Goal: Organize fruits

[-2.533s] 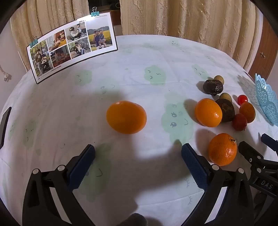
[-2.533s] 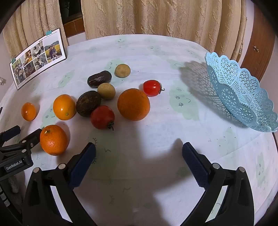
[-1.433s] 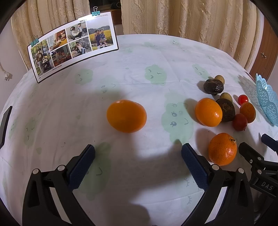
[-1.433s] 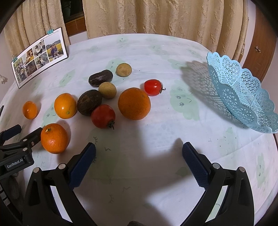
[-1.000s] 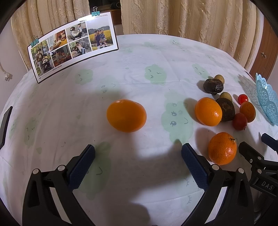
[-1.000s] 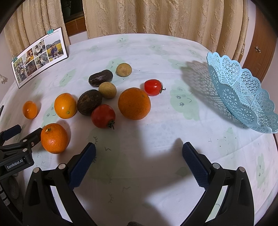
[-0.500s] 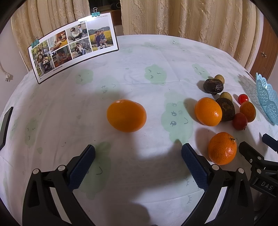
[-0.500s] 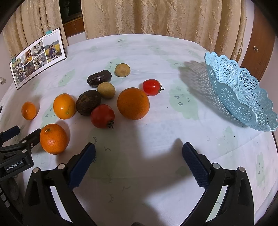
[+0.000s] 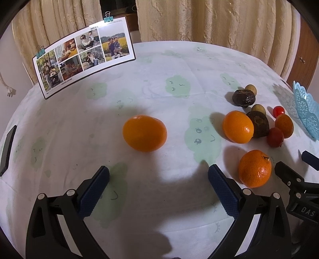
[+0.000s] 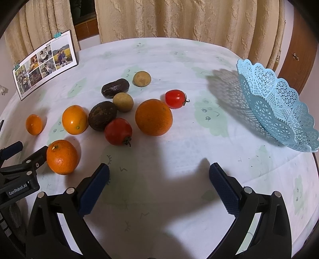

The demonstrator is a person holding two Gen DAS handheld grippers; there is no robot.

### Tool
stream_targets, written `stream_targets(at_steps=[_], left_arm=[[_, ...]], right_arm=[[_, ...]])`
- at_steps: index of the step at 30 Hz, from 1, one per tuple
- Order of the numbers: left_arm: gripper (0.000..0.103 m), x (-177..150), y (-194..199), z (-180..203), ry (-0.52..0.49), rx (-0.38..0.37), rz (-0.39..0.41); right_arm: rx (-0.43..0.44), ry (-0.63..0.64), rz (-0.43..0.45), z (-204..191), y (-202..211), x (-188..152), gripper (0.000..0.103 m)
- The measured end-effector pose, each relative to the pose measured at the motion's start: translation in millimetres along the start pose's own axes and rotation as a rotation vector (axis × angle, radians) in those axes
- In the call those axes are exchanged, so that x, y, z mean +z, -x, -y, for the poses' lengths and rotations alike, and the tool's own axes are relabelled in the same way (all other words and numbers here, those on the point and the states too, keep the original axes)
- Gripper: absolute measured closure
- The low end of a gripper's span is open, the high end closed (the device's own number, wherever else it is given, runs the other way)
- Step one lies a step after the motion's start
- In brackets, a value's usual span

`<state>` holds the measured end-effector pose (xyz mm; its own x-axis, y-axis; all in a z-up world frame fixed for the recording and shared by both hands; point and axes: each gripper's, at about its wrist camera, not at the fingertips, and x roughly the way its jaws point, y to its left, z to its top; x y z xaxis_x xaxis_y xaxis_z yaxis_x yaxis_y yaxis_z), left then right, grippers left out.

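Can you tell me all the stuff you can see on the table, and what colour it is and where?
oranges: 4, orange; one alone at the left, three in or beside the cluster
tomatoes: 2, red; in the cluster
dark fruits: 2, brown-black; middle and back of the cluster
small round fruits: 2, tan; back of the cluster
basket: 1, light blue, lacy, empty; right edge of the table
photo card: 1, white-bordered, held by clips; far left, standing
tablecloth: 1, white with green patches; over the table
curtains: beige; behind the table
left gripper: 1, black with blue pads, open
right gripper: 1, same, open
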<state>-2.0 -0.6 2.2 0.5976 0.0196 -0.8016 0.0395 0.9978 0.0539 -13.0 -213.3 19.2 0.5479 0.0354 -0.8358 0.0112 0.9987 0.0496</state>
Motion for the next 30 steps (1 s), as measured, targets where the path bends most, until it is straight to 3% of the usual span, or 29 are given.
stream_targets(at_steps=[10,20,30], left_arm=[[0.005,0,18,3,-0.057,-0.047,0.061],[0.005,9,33,-40,0.048,-0.020,0.124],[0.005,8,40,-57,0.077,-0.039,0.163]], right_arm=[[0.069,-0.038,0.077,9,20,-10,0.002],[0.186,-0.001,0.133,-19,41,-4,0.002],[0.253,0.063,0.118,-59,34,3,0.002]])
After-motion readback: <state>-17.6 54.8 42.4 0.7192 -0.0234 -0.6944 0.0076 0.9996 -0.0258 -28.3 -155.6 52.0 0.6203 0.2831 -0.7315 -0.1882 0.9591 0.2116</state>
